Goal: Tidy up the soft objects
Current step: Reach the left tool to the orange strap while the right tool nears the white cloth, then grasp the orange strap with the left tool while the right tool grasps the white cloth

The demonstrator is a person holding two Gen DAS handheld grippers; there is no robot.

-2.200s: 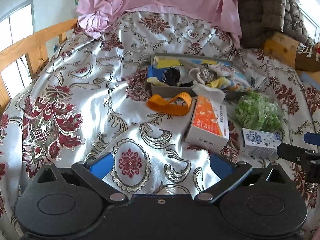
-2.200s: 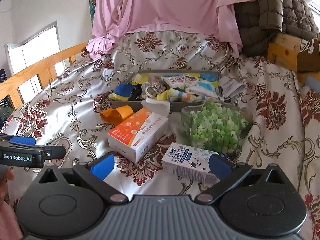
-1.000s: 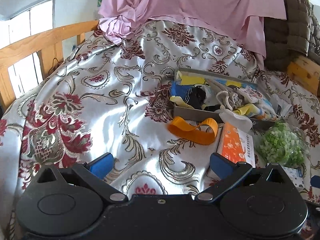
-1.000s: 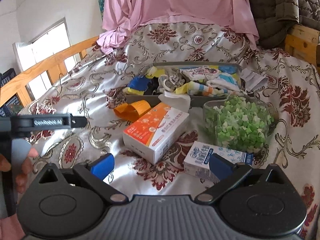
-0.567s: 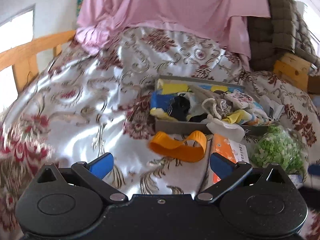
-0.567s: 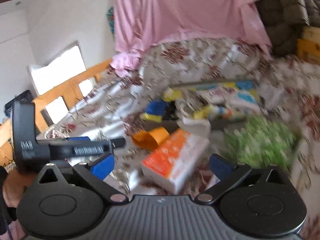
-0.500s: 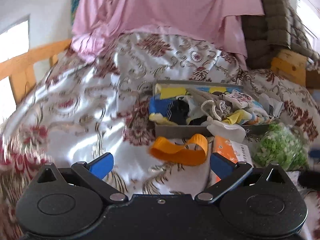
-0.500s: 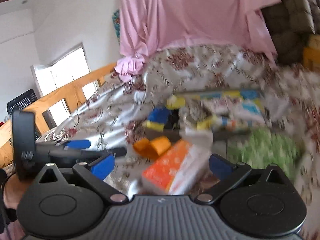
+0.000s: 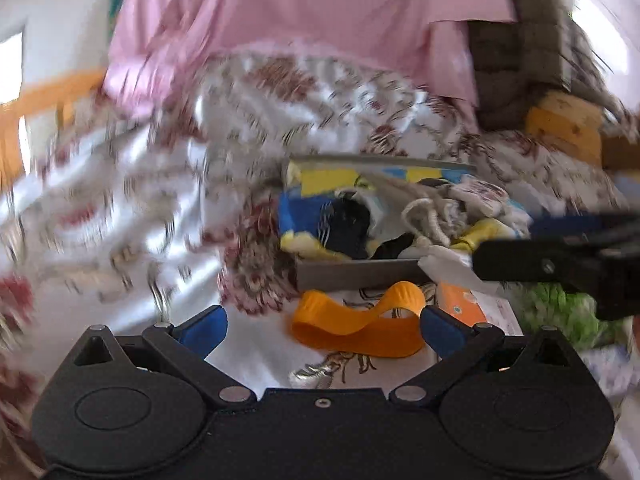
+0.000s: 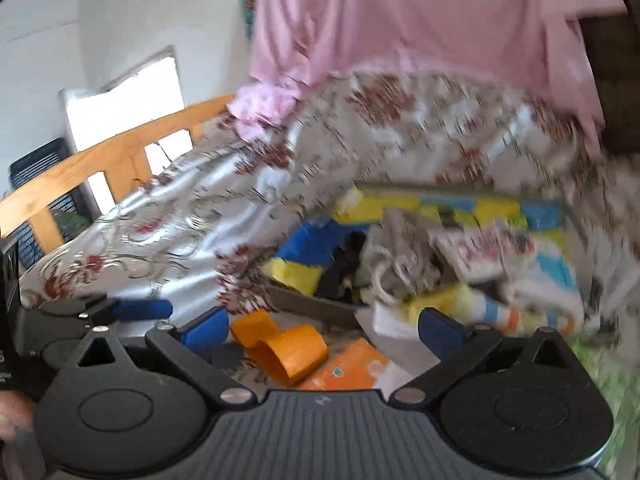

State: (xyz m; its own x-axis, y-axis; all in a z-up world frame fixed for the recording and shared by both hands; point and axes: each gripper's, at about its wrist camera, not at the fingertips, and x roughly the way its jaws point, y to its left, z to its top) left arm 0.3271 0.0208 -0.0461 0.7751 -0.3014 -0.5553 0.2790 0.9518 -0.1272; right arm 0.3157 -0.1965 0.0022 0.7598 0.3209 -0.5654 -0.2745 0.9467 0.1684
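Both views blurred. I see the floral bedspread [image 9: 152,200] filling mid-frame, pink sheet [image 9: 304,20] across the top. Grey tray [image 9: 360,274] of soft cloths [image 9: 320,216] sits centre-right. Orange band [image 9: 356,326] lies just below the tray, beside the orange box [image 10: 352,370]. Left gripper [image 9: 322,326] jaws apart, empty; right gripper [image 10: 324,330] jaws apart, empty.

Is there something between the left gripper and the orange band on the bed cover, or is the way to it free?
Nothing visible blocks it. The left gripper is open, and the orange band lies on the bed cover just ahead, toward its right finger. The grey tray sits beyond the band, and the right gripper is off to the right.
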